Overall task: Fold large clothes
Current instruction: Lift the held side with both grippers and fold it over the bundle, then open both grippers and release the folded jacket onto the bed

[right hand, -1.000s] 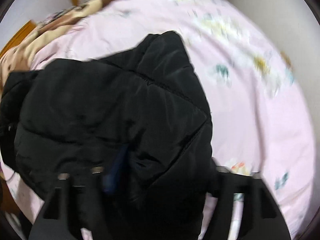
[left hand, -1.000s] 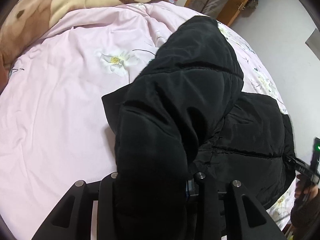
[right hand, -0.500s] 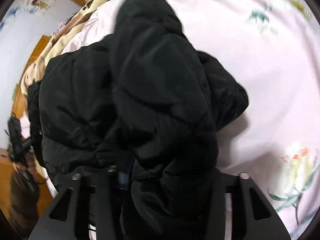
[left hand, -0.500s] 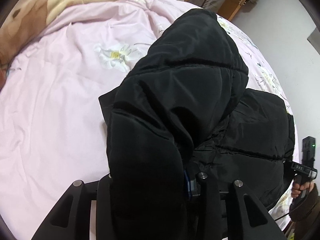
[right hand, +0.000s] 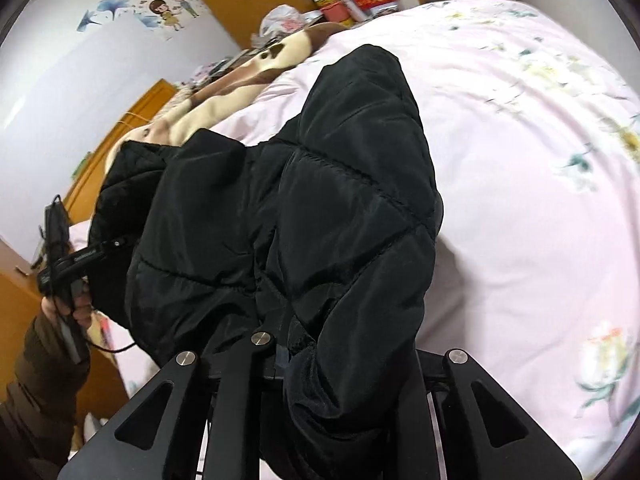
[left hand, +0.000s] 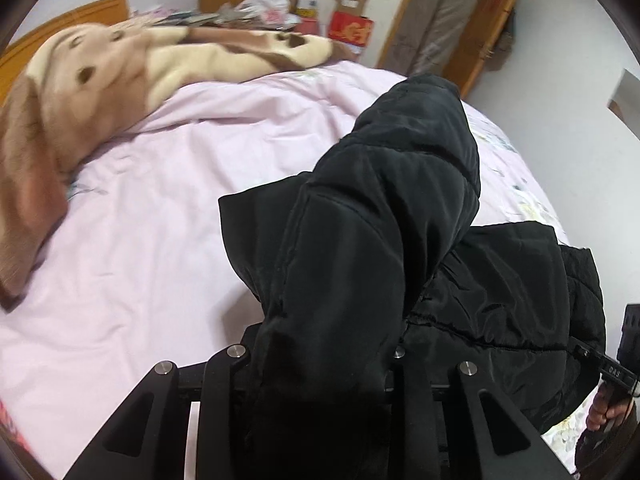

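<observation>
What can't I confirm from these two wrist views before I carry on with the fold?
- Left gripper fingertips: left wrist view, buried under the black jacket.
- Right gripper fingertips: right wrist view, hidden under the same jacket, so the grip spot is unclear.
- Jacket's lower edge: cut off by the bottom edge in both views.
- Brown blanket: motion-blurred in the left wrist view.

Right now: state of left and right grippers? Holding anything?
Left gripper: shut on the black puffer jacket, fabric bunched between its fingers.
Right gripper: shut on the same jacket, a fold draped over its fingers.
</observation>
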A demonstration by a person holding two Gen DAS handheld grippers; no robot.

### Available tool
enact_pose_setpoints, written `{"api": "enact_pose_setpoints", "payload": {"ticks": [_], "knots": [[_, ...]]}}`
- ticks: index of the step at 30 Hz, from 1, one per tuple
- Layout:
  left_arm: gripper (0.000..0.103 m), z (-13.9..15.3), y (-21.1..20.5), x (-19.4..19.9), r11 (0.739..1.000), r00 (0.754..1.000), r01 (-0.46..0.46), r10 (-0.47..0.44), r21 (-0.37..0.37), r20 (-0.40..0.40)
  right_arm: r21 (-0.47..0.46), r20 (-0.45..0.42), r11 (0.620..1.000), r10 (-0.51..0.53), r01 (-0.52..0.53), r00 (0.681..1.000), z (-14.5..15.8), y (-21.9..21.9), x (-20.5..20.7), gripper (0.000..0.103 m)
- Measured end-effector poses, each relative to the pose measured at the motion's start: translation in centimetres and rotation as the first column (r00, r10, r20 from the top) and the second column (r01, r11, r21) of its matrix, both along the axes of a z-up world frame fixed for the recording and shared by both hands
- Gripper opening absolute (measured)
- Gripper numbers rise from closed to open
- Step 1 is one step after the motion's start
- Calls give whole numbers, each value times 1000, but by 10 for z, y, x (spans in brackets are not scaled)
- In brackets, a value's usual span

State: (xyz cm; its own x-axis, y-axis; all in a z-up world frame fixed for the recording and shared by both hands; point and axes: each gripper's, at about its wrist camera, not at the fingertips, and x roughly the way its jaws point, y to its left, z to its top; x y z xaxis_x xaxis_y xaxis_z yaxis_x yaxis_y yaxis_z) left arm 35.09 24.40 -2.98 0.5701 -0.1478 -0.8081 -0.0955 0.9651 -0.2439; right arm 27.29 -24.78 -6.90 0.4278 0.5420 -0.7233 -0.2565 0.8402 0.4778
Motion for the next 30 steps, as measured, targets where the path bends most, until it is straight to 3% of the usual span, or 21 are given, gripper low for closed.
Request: {"api": "enact_pose_setpoints", "payload": {"ticks": [4,5,8,10,12,15,18,20,25,30], "knots": [[33,-38,29,-6,998,995,-58,57,-3,-77,-76,-11,997,14,-15,1000,-25,30,4,17],[33,-44,34,-10,997,994,-72,70,-16,-88,-126,-1,992,13,-13,1000,-33,35,2,18],[38,-59,40,-21,995,991,-97,95,-15,-94,-159,4,987,-11,11,1000,-37,43,9,22],[46,-63,40,-20,996,991,-94,94,6,-91,-194,8,981,-15,17,1000,-30,43,2,25],[48,-63,37,-20,996,992,-81,83,22,-94,-265,38,964,0,11,999,-27,75,9,30],[60,-69,42,-16,996,991,-84,87,42,-99,-317,50,948,-3,19,999,-33,59,13,38],[68,-82,48,-9,994,989,-93,100,59,-113,-341,55,939,-20,38,998,-39,70,24,47],[69,-83,52,-10,993,986,-110,115,46,-119,-365,56,930,-29,48,998,-40,69,25,51],[70,-68,58,-20,990,985,-130,135,51,-111,-442,98,888,-93,127,991,-28,55,8,75],[81,-27,58,-57,970,981,-192,194,152,3,-502,241,828,-144,250,960,12,57,-20,76]]}}
